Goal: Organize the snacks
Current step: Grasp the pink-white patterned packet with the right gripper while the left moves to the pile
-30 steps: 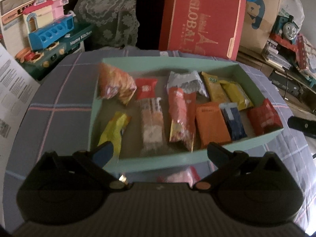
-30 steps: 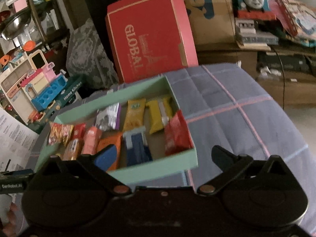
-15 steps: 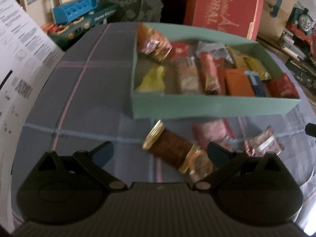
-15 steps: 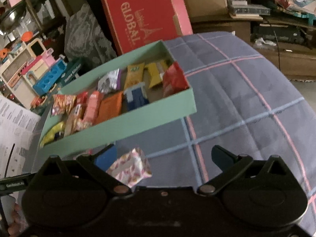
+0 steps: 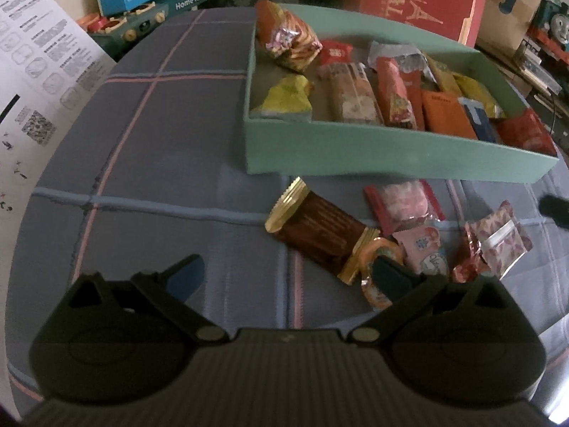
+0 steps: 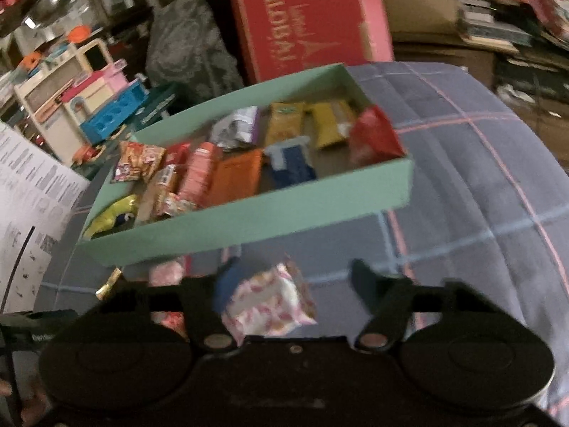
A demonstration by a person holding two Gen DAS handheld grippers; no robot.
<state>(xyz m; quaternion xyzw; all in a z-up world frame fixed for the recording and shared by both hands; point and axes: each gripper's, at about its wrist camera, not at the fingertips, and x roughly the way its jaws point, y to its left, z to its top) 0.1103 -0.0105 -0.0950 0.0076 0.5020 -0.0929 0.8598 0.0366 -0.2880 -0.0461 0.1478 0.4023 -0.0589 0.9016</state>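
A green box (image 5: 391,149) holds several snack packets on the checked cloth. In front of it lie loose snacks: a brown bar with gold ends (image 5: 320,227), a pink packet (image 5: 405,206), an orange ring packet (image 5: 373,270) and a pink-patterned packet (image 5: 498,242). My left gripper (image 5: 286,277) hangs open above the cloth. Its right fingertip (image 5: 387,277) overlaps the ring packet and nothing lies between the fingers. The right gripper's (image 6: 297,284) jaws are closing around the pink-patterned packet (image 6: 270,299). That packet touches the blue left pad (image 6: 227,284), while the right finger stands apart from it.
A red carton (image 6: 309,17) stands behind the box, with a toy kitchen set (image 6: 89,99) at the back left. A printed sheet (image 5: 32,71) lies at the left edge. Checked cloth (image 6: 480,185) stretches to the right of the box.
Both grippers have sunk and drawn back to the near side of the box, bringing the loose snacks into view. The right jaws have narrowed around the pink-patterned packet.
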